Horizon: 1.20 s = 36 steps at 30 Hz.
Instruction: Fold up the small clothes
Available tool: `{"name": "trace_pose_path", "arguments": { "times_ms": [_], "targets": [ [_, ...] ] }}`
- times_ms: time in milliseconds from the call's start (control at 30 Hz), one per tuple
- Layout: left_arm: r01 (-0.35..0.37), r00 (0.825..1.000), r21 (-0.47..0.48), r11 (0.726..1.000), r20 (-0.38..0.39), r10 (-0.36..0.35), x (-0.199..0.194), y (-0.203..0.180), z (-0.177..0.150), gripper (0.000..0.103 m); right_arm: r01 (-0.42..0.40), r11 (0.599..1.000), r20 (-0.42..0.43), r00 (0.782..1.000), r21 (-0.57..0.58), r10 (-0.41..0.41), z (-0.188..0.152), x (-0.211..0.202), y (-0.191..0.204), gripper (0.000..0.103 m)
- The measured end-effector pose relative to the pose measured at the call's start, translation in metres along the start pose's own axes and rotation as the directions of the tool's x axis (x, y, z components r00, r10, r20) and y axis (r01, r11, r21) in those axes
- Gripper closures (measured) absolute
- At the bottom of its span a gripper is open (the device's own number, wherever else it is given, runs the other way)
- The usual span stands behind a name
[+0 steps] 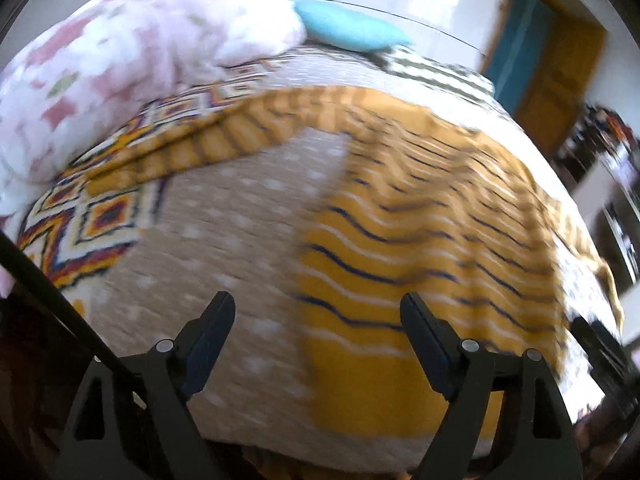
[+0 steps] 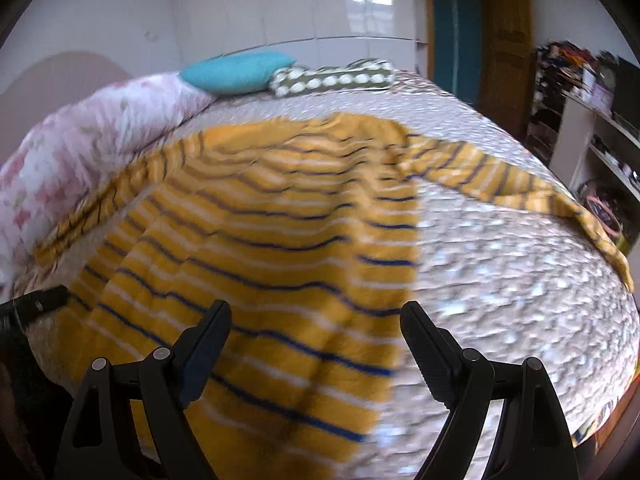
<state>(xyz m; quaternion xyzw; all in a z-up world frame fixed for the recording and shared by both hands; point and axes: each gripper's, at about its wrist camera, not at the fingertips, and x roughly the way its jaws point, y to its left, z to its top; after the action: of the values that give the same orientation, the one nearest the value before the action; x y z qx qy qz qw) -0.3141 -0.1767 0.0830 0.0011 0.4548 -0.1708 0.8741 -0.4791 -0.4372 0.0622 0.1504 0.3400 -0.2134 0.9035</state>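
Both tools are wide apart at the jaws and hold nothing. My left tool (image 1: 316,316) hangs over the near left edge of the striped shirt (image 1: 420,232); my right tool (image 2: 316,320) hangs over its near right edge, where yellow cloth meets the bedspread (image 2: 500,272).

The shirt lies spread flat on the bed, hem toward me, body running away. One sleeve (image 2: 520,188) trails out to the right across the bedspread. The left sleeve (image 1: 224,140) runs along a patterned blanket (image 1: 92,216). Both views are blurred, so I cannot tell whether the hem lies smooth.

Judgement: the step in hand is to set up a fold. To do it well I should take the hem corners evenly with both tools, pinching only the shirt's own layers and not the bedspread beneath, then bring the sleeves inward so the edges lie straight.

Farther off: a pink floral quilt (image 1: 132,60), a blue pillow (image 2: 236,72), a spotted cushion (image 2: 332,78), a wooden door (image 2: 504,40).
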Motion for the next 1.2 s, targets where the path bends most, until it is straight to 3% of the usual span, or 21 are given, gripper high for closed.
{"name": "trace_pose_path", "arguments": {
  "times_ms": [67, 200, 333, 367, 400, 467, 600, 633, 667, 700, 733, 767, 833, 933, 1067, 1200],
  "targets": [
    [0.004, 1.000, -0.020, 1.000, -0.026, -0.004, 0.011, 0.013, 0.006, 0.020, 0.010, 0.999, -0.028, 1.000, 0.035, -0.009, -0.006, 0.002, -0.019, 0.013],
    [0.141, 0.983, -0.011, 0.990, -0.119, -0.141, 0.039, 0.014, 0.006, 0.020, 0.000, 0.997, -0.092, 0.996, 0.083, 0.008, -0.023, 0.013, -0.043, 0.013],
    [0.144, 0.982, 0.065, 0.987, -0.133, -0.134, 0.050, -0.005, -0.001, 0.020, -0.051, 0.994, -0.101, 0.993, 0.099, 0.061, -0.036, 0.012, -0.049, 0.014],
    [0.160, 0.980, 0.081, 0.984, -0.133, -0.149, 0.050, -0.011, -0.003, 0.030, -0.065, 0.993, -0.099, 0.992, 0.096, 0.075, -0.038, 0.010, -0.048, 0.013],
    [0.189, 0.975, 0.092, 0.978, -0.138, -0.176, 0.048, -0.018, -0.004, 0.050, -0.086, 0.992, -0.100, 0.990, 0.097, 0.096, -0.040, 0.009, -0.047, 0.013],
    [0.209, 0.968, 0.102, 0.973, -0.164, -0.190, 0.051, -0.027, -0.011, 0.069, -0.123, 0.988, -0.103, 0.986, 0.090, 0.132, -0.048, 0.005, -0.043, 0.013],
    [0.173, 0.978, 0.111, 0.979, -0.137, -0.158, 0.049, -0.030, -0.018, 0.074, -0.144, 0.990, -0.110, 0.984, 0.001, 0.143, -0.061, 0.002, -0.021, 0.016],
    [0.164, 0.979, 0.106, 0.981, -0.141, -0.148, 0.050, -0.029, -0.017, 0.079, -0.130, 0.991, -0.110, 0.986, -0.024, 0.126, -0.062, 0.001, -0.015, 0.021],
    [0.158, 0.979, 0.102, 0.982, -0.146, -0.143, 0.050, -0.028, -0.015, 0.094, -0.129, 0.990, -0.113, 0.986, -0.053, 0.122, -0.063, 0.001, -0.009, 0.035],
    [0.175, 0.974, 0.088, 0.981, -0.160, -0.160, 0.049, -0.026, -0.013, 0.094, -0.142, 0.987, -0.117, 0.984, -0.068, 0.134, -0.061, 0.002, -0.005, 0.043],
    [0.175, 0.973, 0.077, 0.981, -0.162, -0.161, 0.046, -0.024, -0.012, 0.094, -0.178, 0.980, -0.127, 0.978, -0.084, 0.167, -0.059, 0.002, 0.000, 0.066],
    [0.169, 0.975, 0.074, 0.983, -0.161, -0.156, 0.043, -0.023, -0.010, 0.094, -0.201, 0.975, -0.137, 0.973, -0.095, 0.187, -0.057, 0.002, 0.003, 0.079],
    [0.161, 0.978, 0.080, 0.984, -0.150, -0.147, 0.030, -0.022, -0.011, 0.094, -0.230, 0.969, -0.149, 0.965, -0.095, 0.215, -0.051, -0.001, 0.003, 0.092],
    [0.178, 0.977, 0.080, 0.981, -0.131, -0.167, 0.003, -0.016, -0.019, 0.094, -0.279, 0.958, -0.157, 0.951, -0.061, 0.267, -0.047, -0.014, -0.014, 0.094],
    [0.175, 0.978, 0.094, 0.980, -0.132, -0.162, -0.017, -0.012, -0.038, 0.093, -0.280, 0.957, -0.183, 0.947, -0.076, 0.262, -0.056, -0.035, -0.035, 0.095],
    [0.123, 0.987, 0.119, 0.985, -0.122, -0.109, -0.017, -0.003, -0.048, 0.083, -0.240, 0.962, -0.214, 0.954, -0.132, 0.209, -0.073, -0.046, -0.040, 0.091]
  ]
}}
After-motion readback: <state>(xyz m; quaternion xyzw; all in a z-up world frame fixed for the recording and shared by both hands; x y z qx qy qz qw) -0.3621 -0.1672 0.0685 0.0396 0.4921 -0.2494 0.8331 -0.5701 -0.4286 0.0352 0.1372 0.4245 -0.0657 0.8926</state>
